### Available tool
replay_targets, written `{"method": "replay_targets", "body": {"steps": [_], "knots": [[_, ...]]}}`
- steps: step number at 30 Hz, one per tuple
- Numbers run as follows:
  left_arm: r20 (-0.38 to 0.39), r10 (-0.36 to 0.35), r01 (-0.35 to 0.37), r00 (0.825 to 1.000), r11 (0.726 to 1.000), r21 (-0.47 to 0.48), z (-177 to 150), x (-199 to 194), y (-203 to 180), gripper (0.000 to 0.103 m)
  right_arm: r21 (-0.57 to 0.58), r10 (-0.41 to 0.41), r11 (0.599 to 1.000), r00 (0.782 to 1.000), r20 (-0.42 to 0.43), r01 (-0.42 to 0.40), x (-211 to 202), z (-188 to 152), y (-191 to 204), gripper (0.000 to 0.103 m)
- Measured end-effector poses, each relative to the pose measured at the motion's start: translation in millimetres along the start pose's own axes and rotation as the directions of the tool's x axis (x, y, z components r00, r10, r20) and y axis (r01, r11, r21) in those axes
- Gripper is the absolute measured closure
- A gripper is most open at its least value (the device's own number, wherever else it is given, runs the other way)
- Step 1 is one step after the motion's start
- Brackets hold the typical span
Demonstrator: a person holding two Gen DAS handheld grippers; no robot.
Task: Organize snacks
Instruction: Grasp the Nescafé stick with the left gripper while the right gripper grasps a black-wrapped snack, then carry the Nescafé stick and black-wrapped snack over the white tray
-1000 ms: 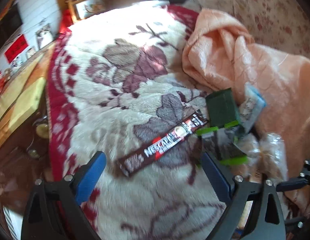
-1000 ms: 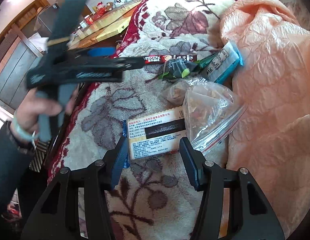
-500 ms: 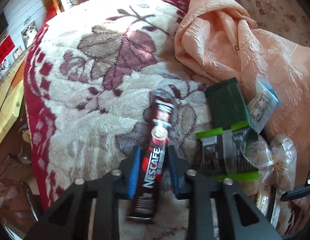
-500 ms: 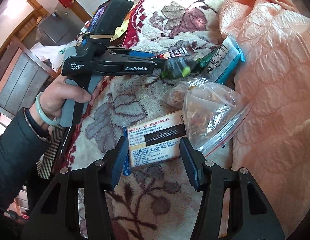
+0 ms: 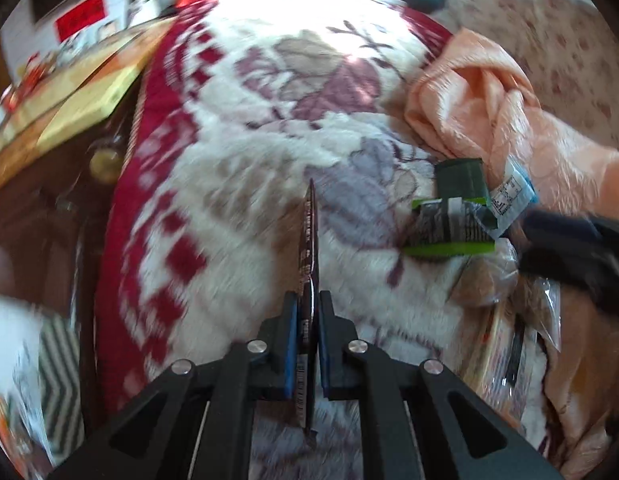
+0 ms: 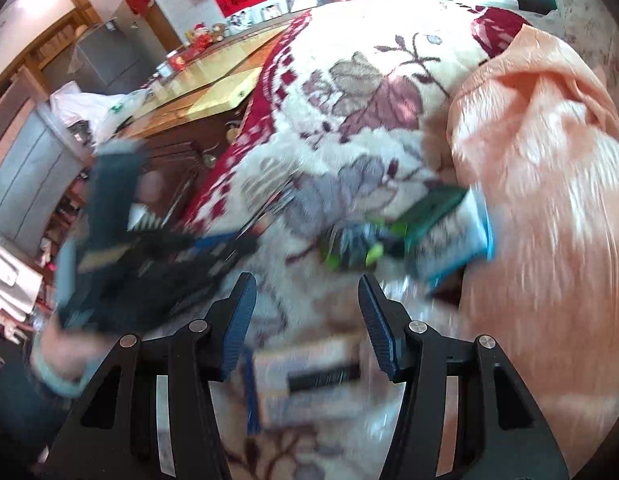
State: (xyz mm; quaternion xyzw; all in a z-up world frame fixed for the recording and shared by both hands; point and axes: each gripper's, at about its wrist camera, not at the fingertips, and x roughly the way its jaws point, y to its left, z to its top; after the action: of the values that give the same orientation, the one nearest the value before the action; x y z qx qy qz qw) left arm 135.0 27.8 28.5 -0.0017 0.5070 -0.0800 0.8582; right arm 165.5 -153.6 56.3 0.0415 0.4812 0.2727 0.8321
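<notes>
Coffee stick [image 5: 309, 240] lifted edge-on, clamped in left hand-held gripper [image 5: 307, 312]; right [image 6: 307, 300] released (empty)

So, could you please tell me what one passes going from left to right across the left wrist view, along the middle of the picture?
Red blanket border → coffee stick → green-edged dark packet → blue-edged packet → peach quilt.

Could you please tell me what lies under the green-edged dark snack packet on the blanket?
The green-edged packet overlaps a dark green pack and a blue-edged packet; beneath its centre is hidden.
</notes>
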Motion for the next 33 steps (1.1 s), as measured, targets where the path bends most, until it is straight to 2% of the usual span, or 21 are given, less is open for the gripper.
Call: {"method": "replay_targets", "body": {"steps": [4,7,8,9,12,16,17,19,21,23,25,29,33], "knots": [[-0.005,-0.001,0.001,1.0,0.999,-0.034,-13.0,-1.3,11.1,0.092,-0.072,-0.051,0.996,0.998,-0.026,0.049,24.4,27.5,-3.3,0.05],[-0.003,-0.013,0.013,1.0,0.998,-0.053,-20.1,-6.6,14.8,0.092,-0.14,-0.07,0.989,0.993,-0.093,0.057,46.7,43.5,-8.8,0.049],[-0.002,-0.017,0.017,1.0,0.998,-0.059,-22.4,-8.1,15.5,0.092,-0.16,-0.08,0.985,0.989,-0.123,0.06,54.9,46.7,-11.6,0.041],[0.001,-0.018,0.019,1.0,0.998,-0.062,-23.9,-9.8,15.7,0.092,-0.18,-0.095,0.982,0.982,-0.163,0.065,63.8,49.0,-13.8,0.04],[0.002,-0.02,0.02,1.0,0.998,-0.06,-29.4,-12.7,14.0,0.092,-0.255,-0.112,0.966,0.965,-0.235,0.05,81.7,47.7,-17.0,0.04],[-0.007,-0.019,0.019,1.0,0.998,-0.064,-31.0,-8.1,10.5,0.092,-0.288,-0.098,0.957,0.965,-0.244,0.025,83.1,42.6,-18.4,0.041],[-0.008,-0.021,0.02,1.0,0.997,-0.071,-31.6,-6.8,10.5,0.092,-0.283,-0.087,0.959,0.966,-0.243,0.015,82.6,42.1,-19.2,0.05],[-0.007,-0.023,0.022,1.0,0.996,-0.085,-33.2,-6.5,10.5,0.092,-0.286,-0.081,0.958,0.967,-0.243,0.008,83.2,37.9,-20.2,0.053],[-0.01,-0.031,0.03,0.999,0.995,-0.093,-34.5,-8.8,10.8,0.092,-0.295,-0.065,0.955,0.96,-0.271,-0.018,86.2,31.1,-19.4,0.062],[-0.016,-0.033,0.031,0.999,0.995,-0.094,-35.6,-10.2,10.8,0.092,-0.33,-0.092,0.944,0.949,-0.302,-0.014,88.7,23.2,-14.6,0.063],[-0.014,-0.029,0.028,0.999,0.995,-0.095,-36.4,-10.9,10.6,0.092,-0.374,-0.108,0.928,0.954,-0.28,-0.005,86.9,19.4,-9.7,0.063],[-0.006,-0.037,0.036,0.999,0.993,-0.111,-37.8,-11.5,11.9,0.092,-0.337,-0.101,0.941,0.958,-0.267,0.006,82.8,16.0,-11.3,0.065],[0.012,-0.056,0.057,0.998,0.989,-0.138,-43.5,-21.7,14.1,0.092,-0.368,-0.099,0.93,0.973,-0.209,0.015,68.5,6.8,-0.5,0.067]]}}
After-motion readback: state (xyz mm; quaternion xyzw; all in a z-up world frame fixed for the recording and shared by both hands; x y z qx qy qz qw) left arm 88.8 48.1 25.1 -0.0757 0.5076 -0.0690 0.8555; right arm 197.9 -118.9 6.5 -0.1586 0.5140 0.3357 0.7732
